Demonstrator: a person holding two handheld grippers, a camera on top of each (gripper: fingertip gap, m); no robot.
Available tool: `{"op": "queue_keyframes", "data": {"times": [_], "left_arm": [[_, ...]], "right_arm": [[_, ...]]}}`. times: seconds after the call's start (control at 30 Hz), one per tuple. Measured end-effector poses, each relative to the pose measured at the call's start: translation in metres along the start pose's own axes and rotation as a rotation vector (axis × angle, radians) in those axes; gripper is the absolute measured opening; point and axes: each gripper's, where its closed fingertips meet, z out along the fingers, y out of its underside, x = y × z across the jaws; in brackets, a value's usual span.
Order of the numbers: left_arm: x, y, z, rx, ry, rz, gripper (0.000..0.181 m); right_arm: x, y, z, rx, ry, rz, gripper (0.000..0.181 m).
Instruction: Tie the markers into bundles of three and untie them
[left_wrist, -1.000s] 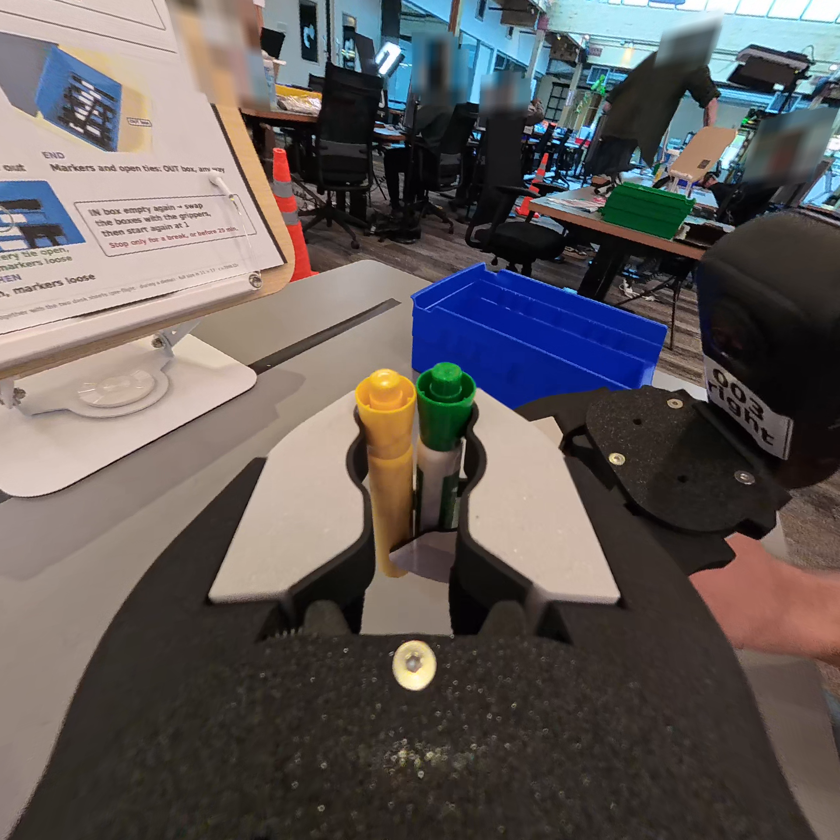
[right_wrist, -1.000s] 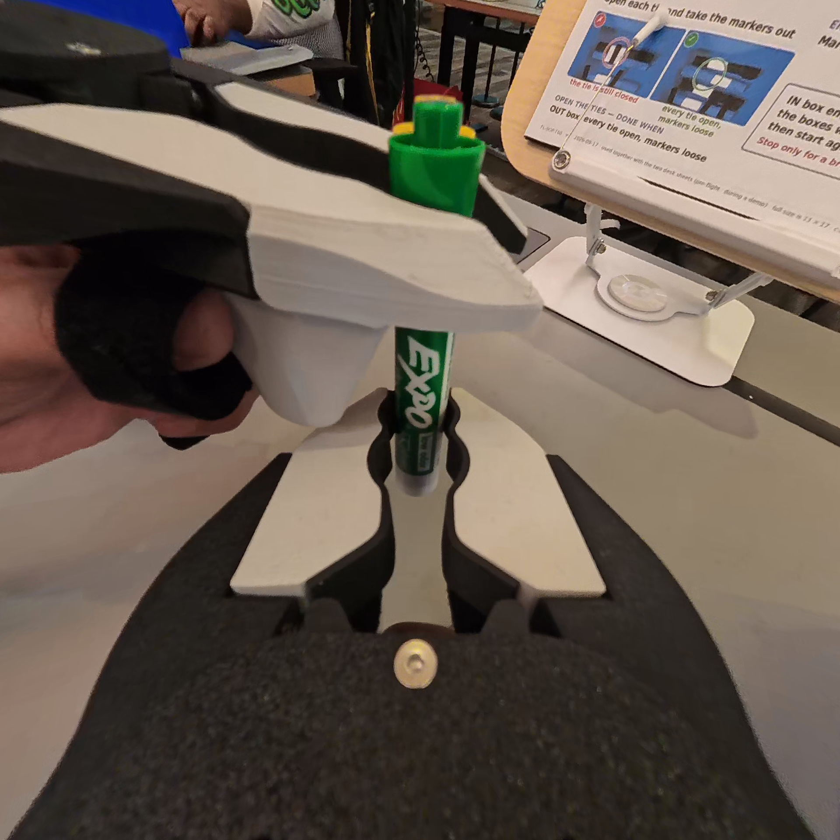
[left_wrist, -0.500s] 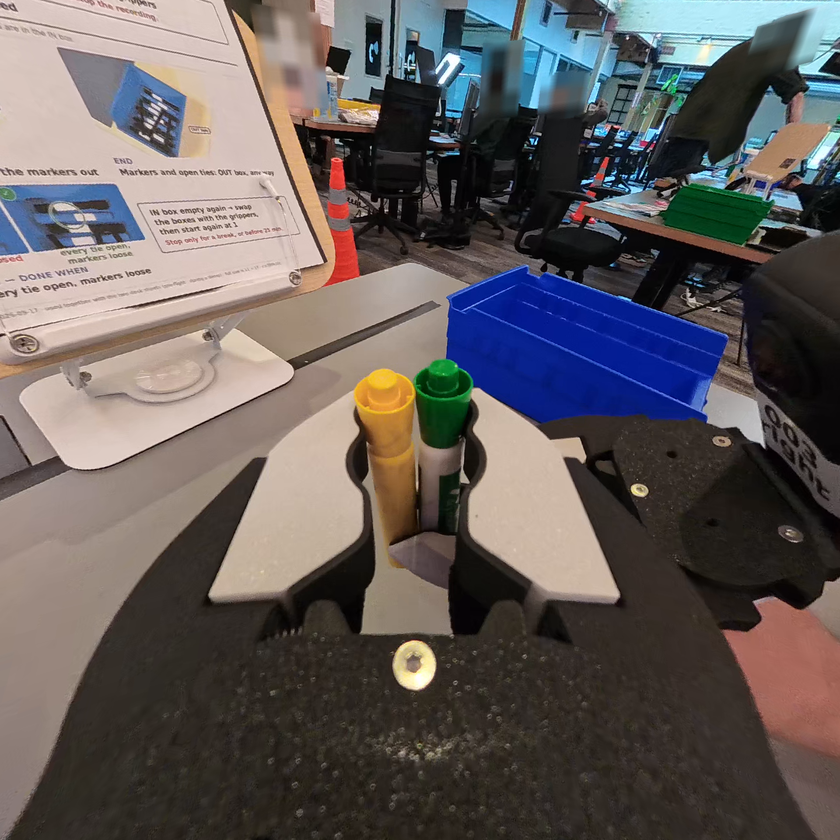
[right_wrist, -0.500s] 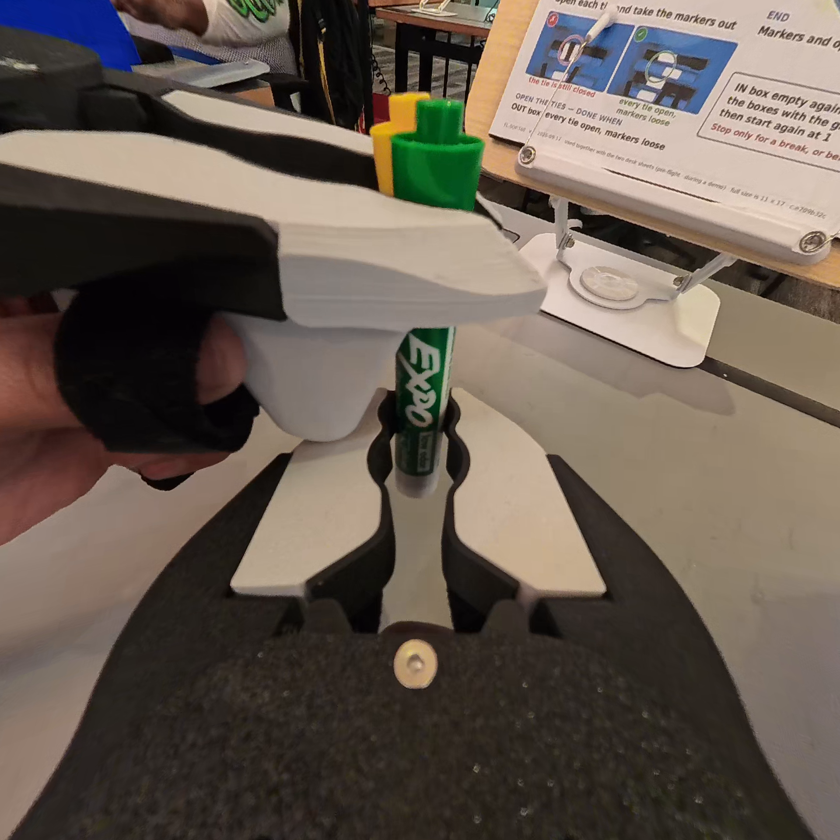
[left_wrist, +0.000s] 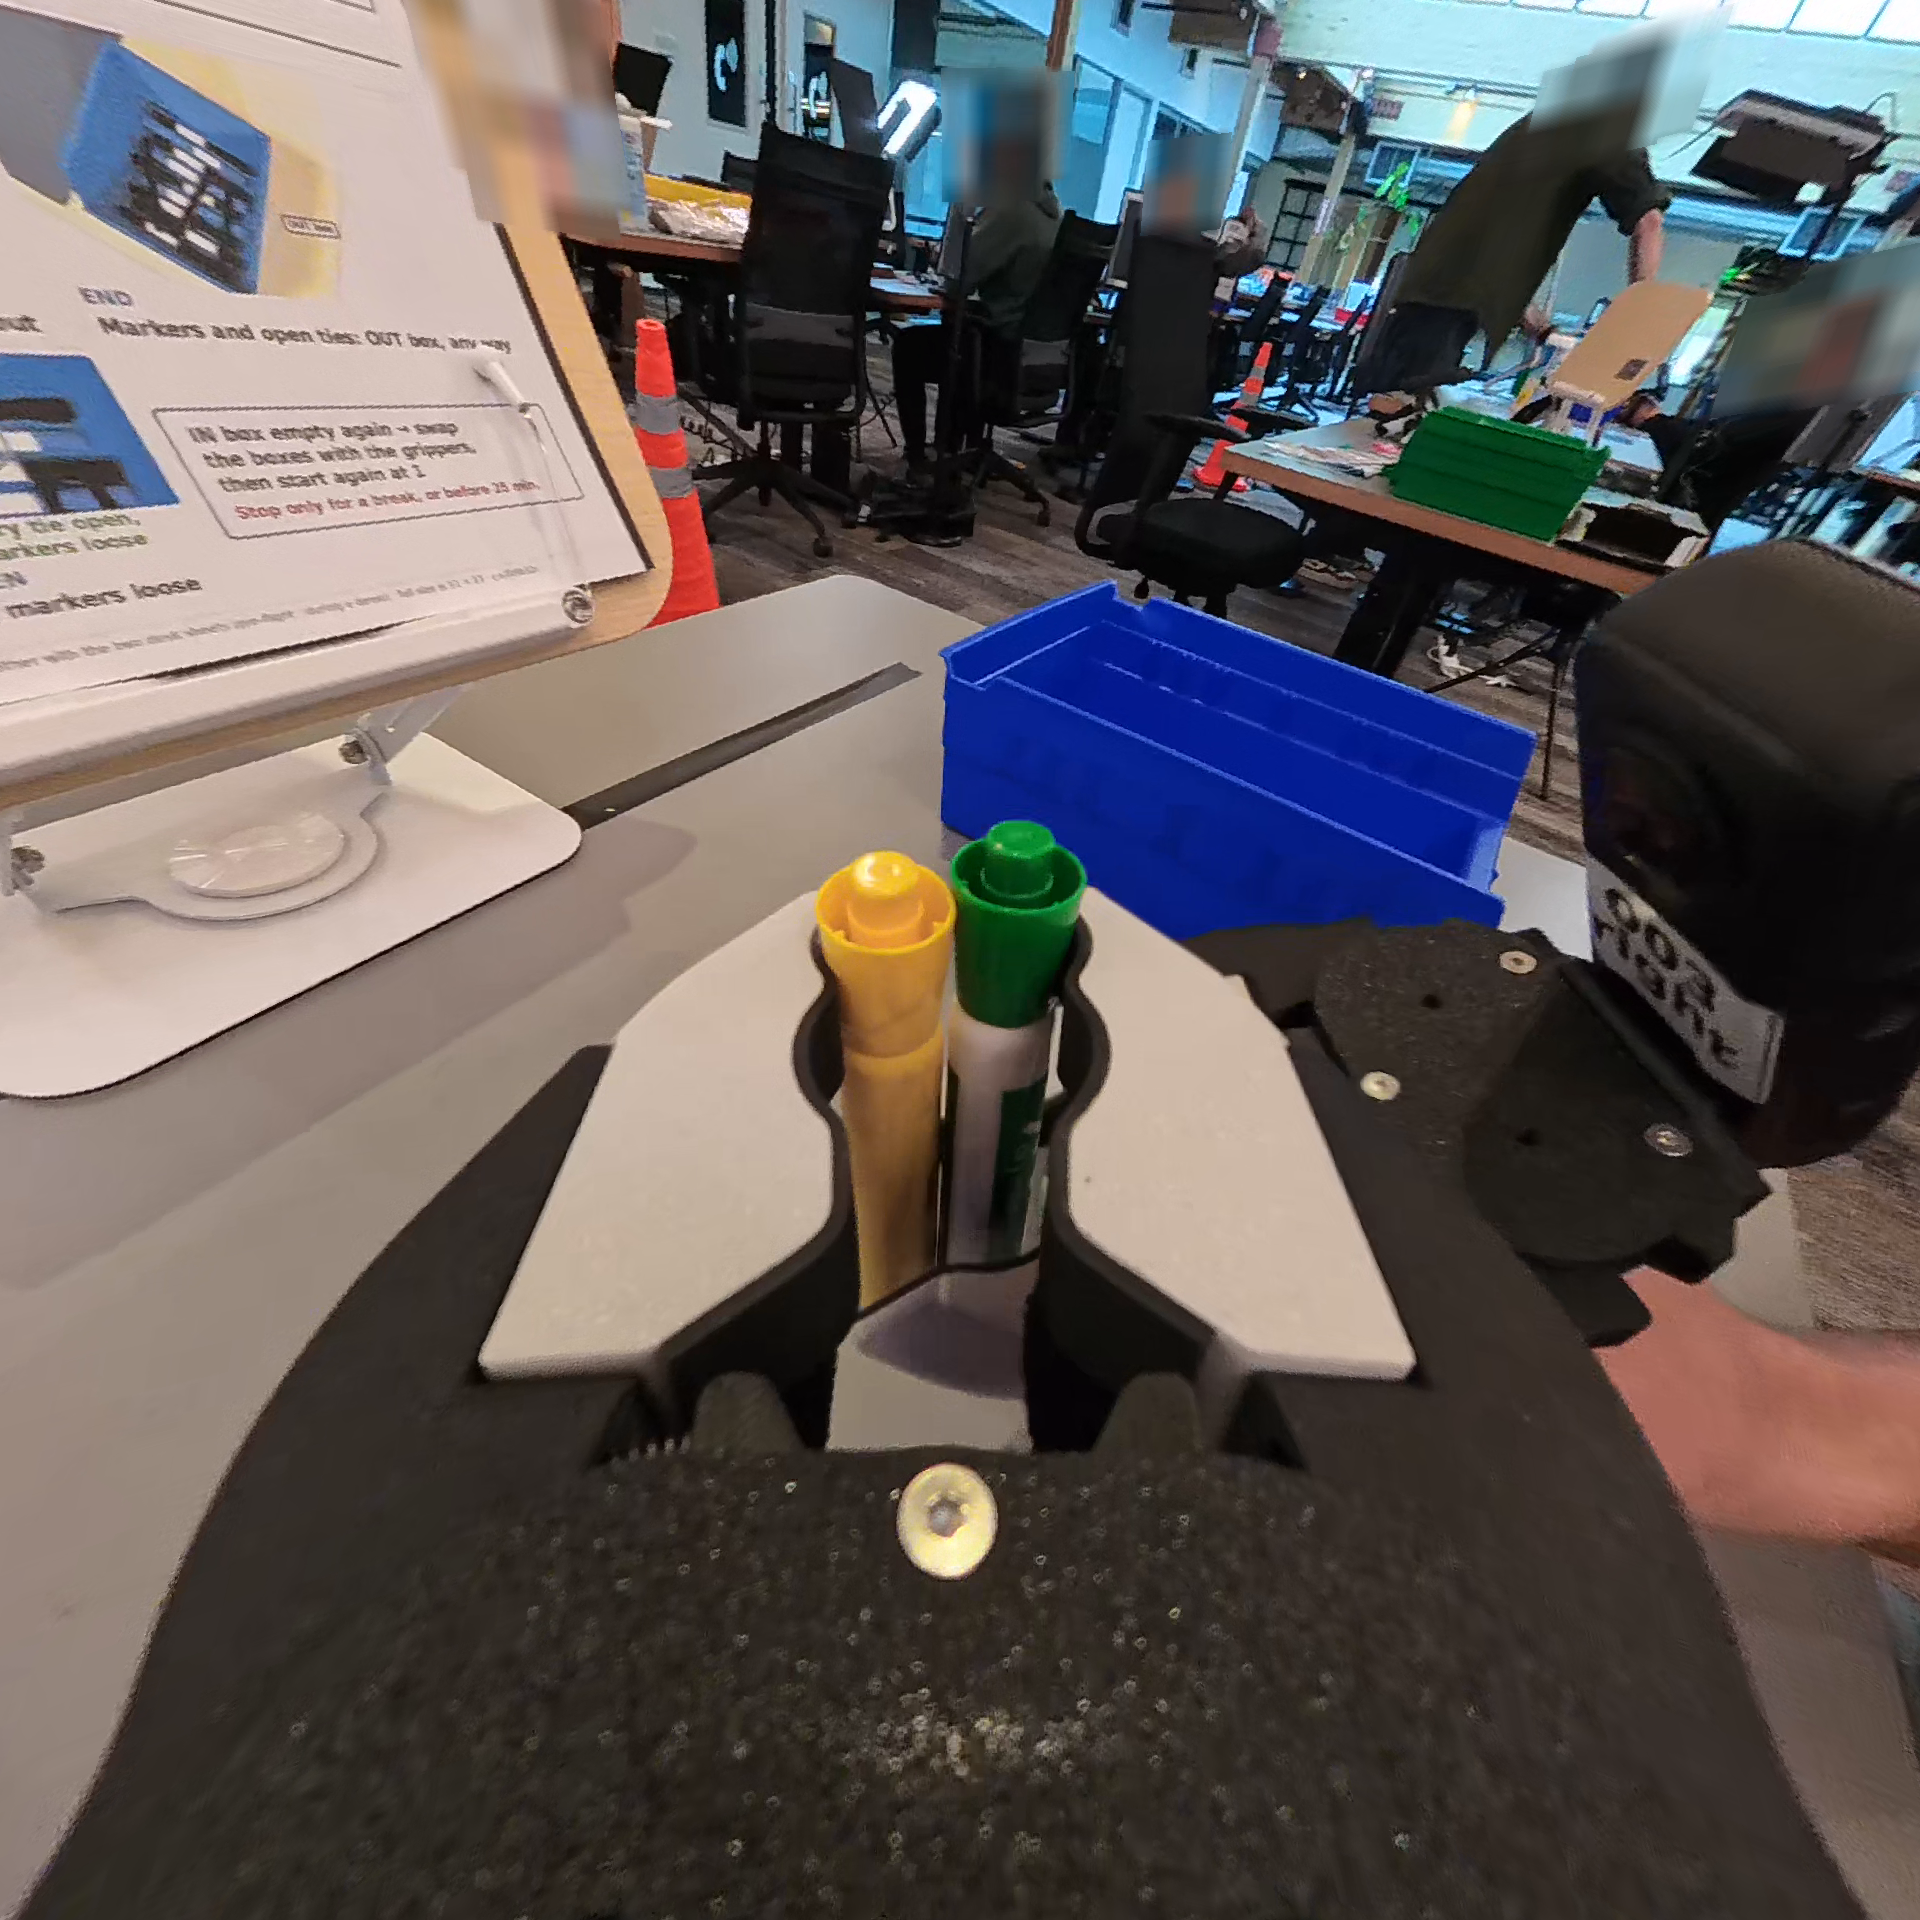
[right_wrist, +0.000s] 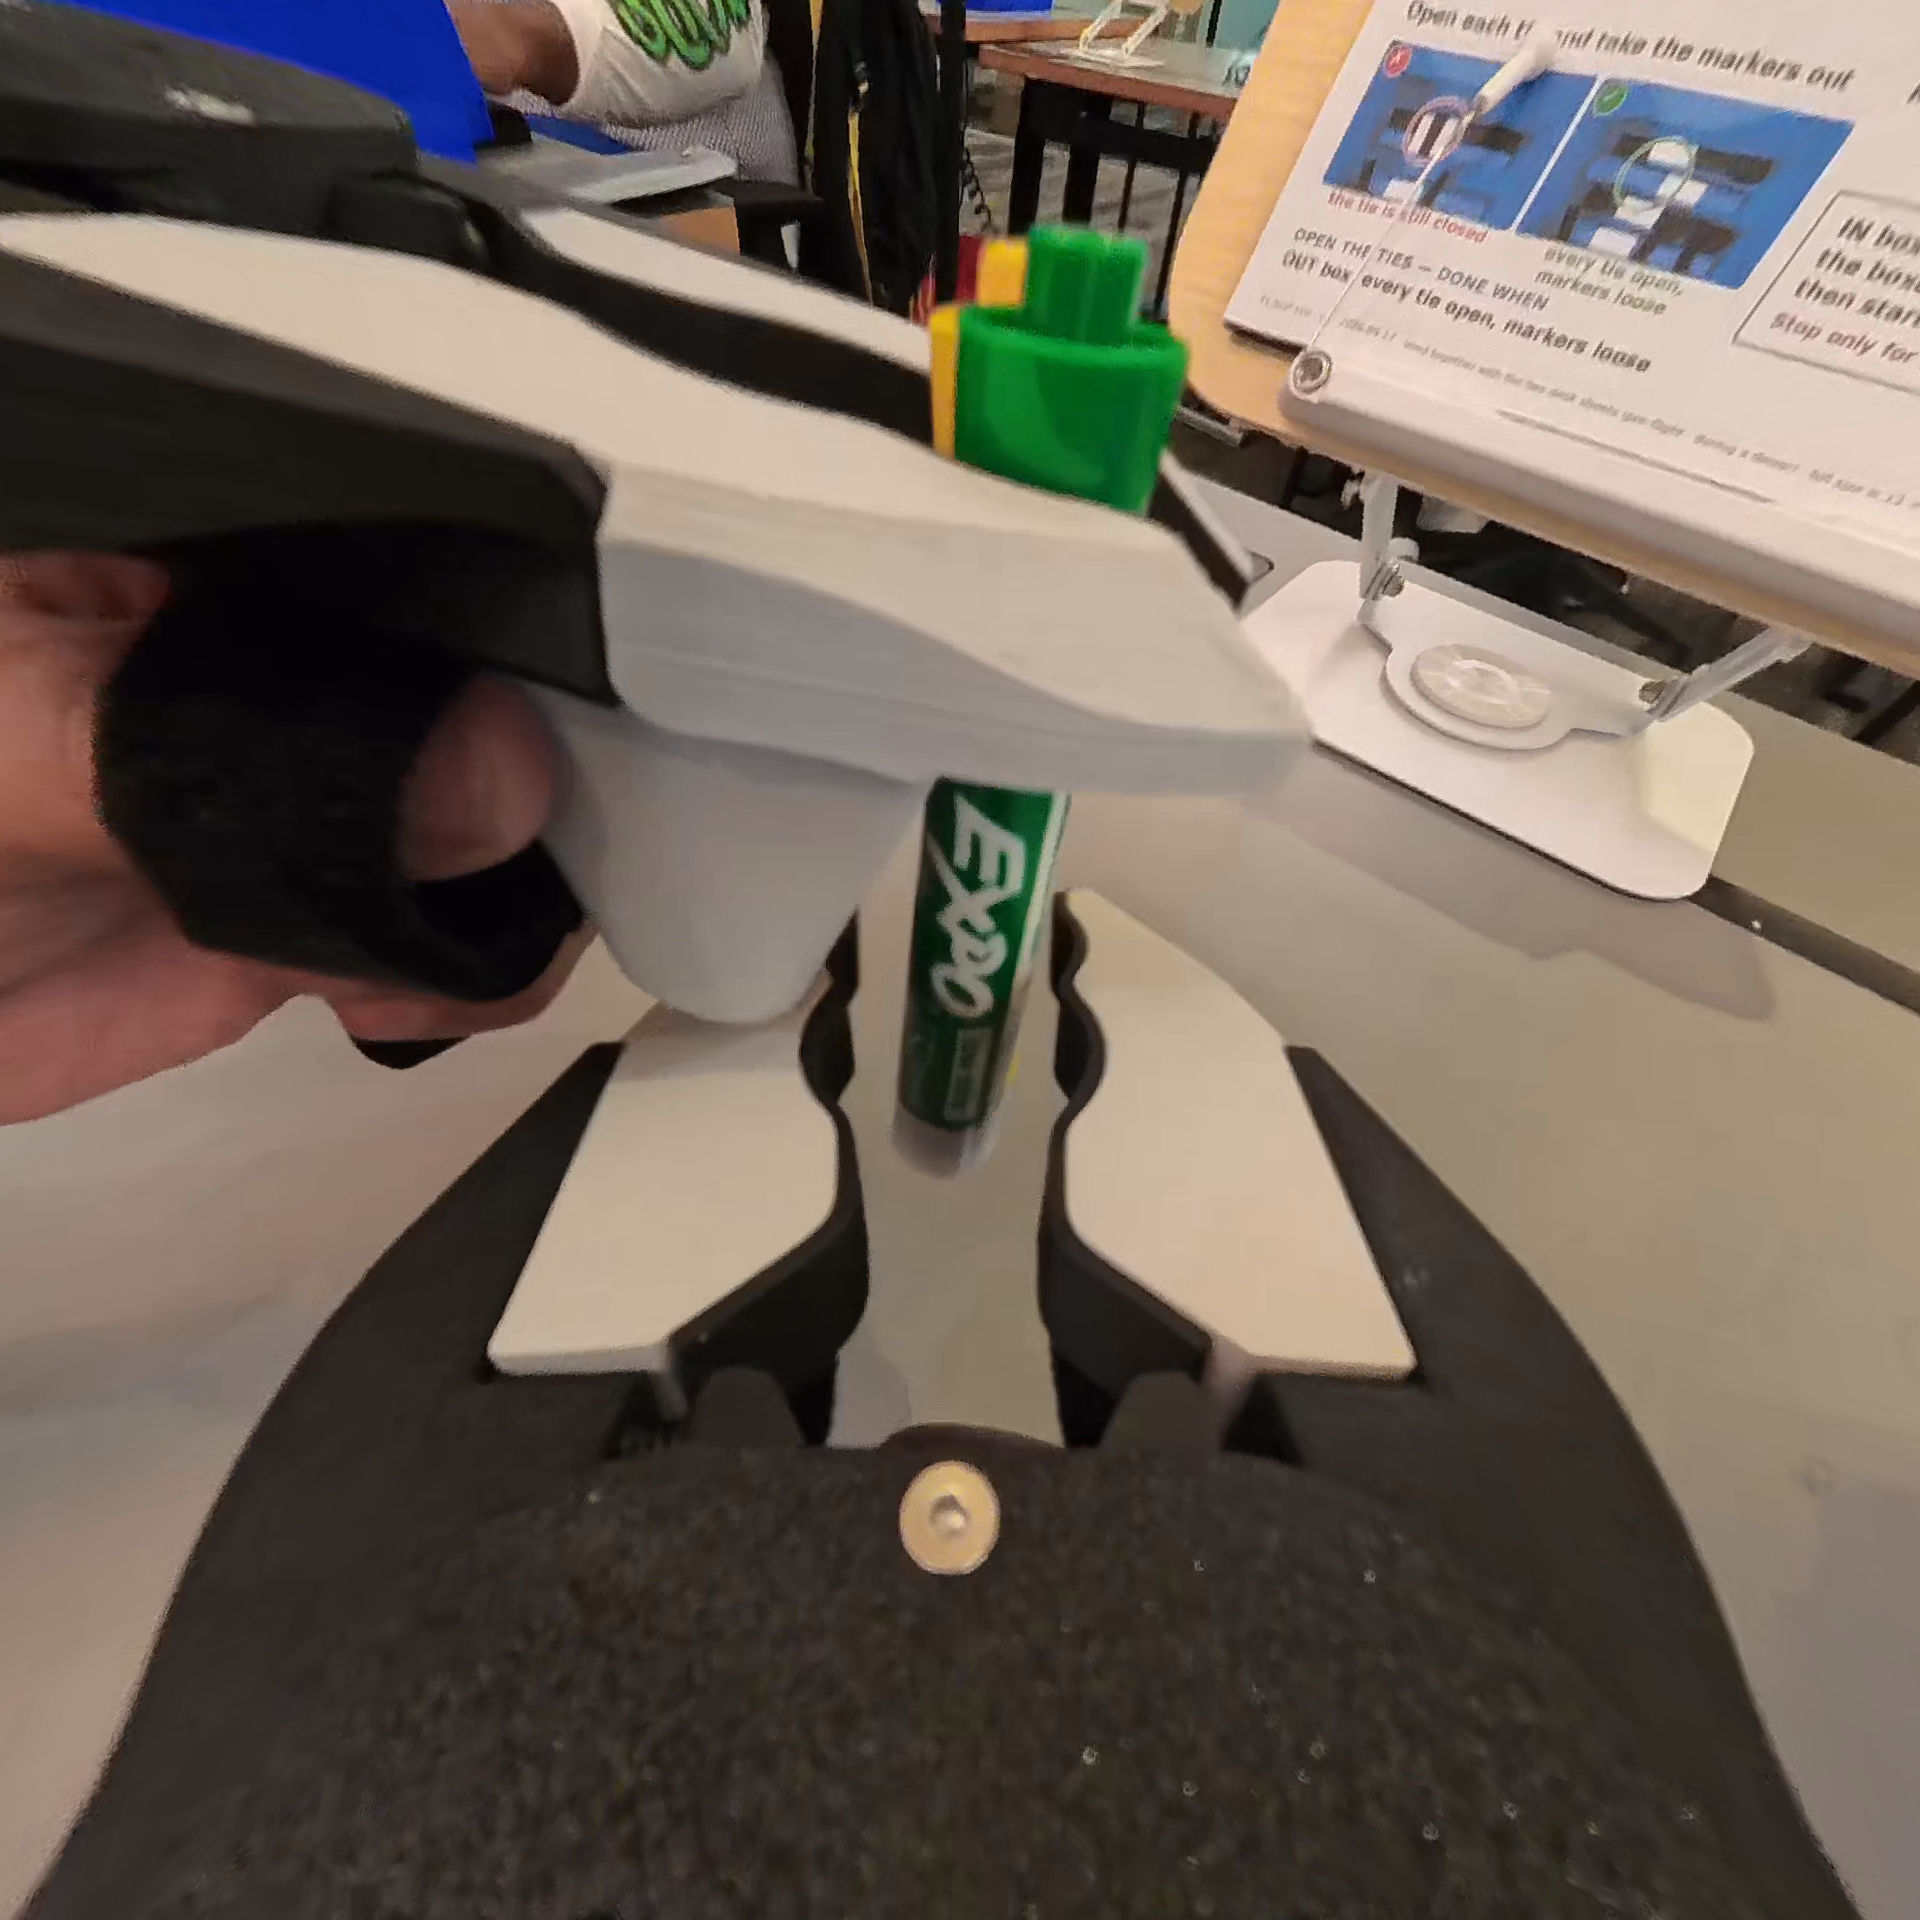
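Note:
My left gripper is shut on two upright markers held side by side: a yellow marker and a green marker. In the right wrist view this gripper comes in from the left, with the green marker hanging below it and the yellow marker just showing behind. My right gripper is open, its fingers standing on either side of the green marker's lower end with a small gap. Its black body shows at the right of the left wrist view.
A blue bin stands on the grey table behind the markers. An instruction board on a white stand is at the left; it also shows in the right wrist view. An orange cone, chairs and people are beyond the table. There is about 7 cm between the tips of the two grippers.
My right gripper's fingers have spread apart and let go of the green marker's lower end. The left gripper still holds both markers and has swung slightly.

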Motion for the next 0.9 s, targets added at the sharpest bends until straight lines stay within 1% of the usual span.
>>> {"op": "queue_keyframes", "data": {"times": [0.13, 0.2, 0.27, 0.33, 0.67, 0.9], "left_arm": [[0.008, -0.006, -0.002, 0.021, 0.045, -0.023, 0.037], [0.010, -0.010, -0.004, 0.035, 0.058, -0.038, 0.036], [0.011, -0.011, -0.004, 0.036, 0.069, -0.049, 0.037], [0.012, -0.011, -0.004, 0.030, 0.065, -0.039, 0.037], [0.012, -0.008, -0.003, 0.018, 0.055, -0.048, 0.038], [0.012, -0.006, -0.005, 0.001, 0.059, -0.033, 0.037]], "right_arm": [[0.000, -0.013, -0.003, 0.094, 0.026, -0.040, 0.044], [-0.001, -0.020, -0.007, 0.148, 0.044, -0.066, 0.043], [0.000, -0.023, -0.010, 0.170, 0.071, -0.087, 0.040], [-0.001, -0.021, -0.010, 0.154, 0.069, -0.091, 0.022], [0.008, -0.017, -0.011, 0.115, 0.083, -0.084, 0.019], [0.002, -0.016, -0.010, 0.119, 0.030, -0.058, 0.020]]}}
